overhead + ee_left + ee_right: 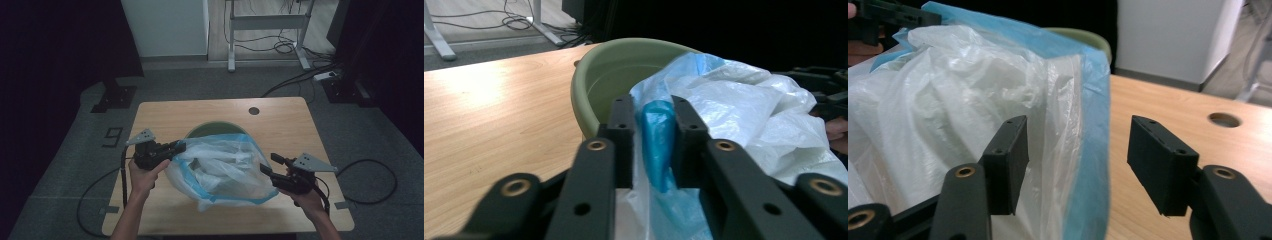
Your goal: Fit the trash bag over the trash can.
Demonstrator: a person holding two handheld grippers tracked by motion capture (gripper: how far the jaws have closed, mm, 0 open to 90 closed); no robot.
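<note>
A pale green tub (210,129) (594,85) (1083,36) stands mid-table with a white plastic bag (225,167) (744,105) (948,100) edged in blue draped in and over it. At the tub's left side my left gripper (177,147) (653,107) is shut on the bag's bunched blue rim (656,145). My right gripper (267,165) (1080,130) is at the bag's right side. It is open, with the blue rim (1093,150) hanging between its jaws and touching neither pad. The left gripper also appears far off in the right gripper view's top left.
The wooden table (280,125) has a round cable hole (254,110) (1224,119) near its far edge. Cables (370,175) trail on the grey floor on both sides. A desk frame (267,22) and a white cabinet (167,25) stand beyond the table.
</note>
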